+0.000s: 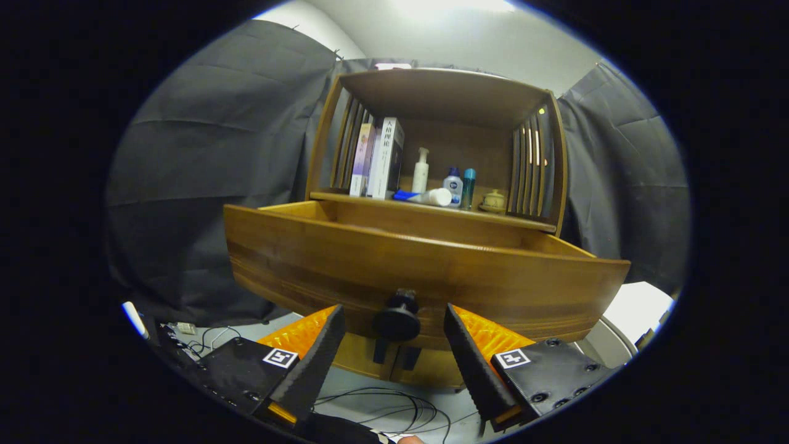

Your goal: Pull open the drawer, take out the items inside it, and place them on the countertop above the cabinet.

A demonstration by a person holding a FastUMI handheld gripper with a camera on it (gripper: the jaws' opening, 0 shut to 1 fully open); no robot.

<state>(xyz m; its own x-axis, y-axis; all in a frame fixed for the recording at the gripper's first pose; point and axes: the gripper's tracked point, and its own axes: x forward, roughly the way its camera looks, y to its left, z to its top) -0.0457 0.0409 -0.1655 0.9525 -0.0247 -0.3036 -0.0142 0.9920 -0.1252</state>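
— Gripper [393,338]? Spread wide, fingers either side of round black knob [397,320], touching nothing.

— Wide brown wooden drawer [425,271]? Pulled out just ahead. Beyond, above: open-fronted wooden cabinet shelf [431,208], upright books [377,158], small bottles [453,187].

This is a recording booth dressed to pass for a home: dark cloth [203,185] hangs in folds behind and beside a wooden cabinet [444,98], with a plain pale wall and ceiling above it. The cabinet's open shelf holds household things, upright books [379,157] at one side, then a pump bottle [420,169], small toiletry bottles [461,187] and a little lidded pot [493,200], above a pulled-out drawer [419,271] with a round knob [397,320]. Loose cables [394,407] trail across the pale floor below, which points to a test set-up, not a lived-in room.
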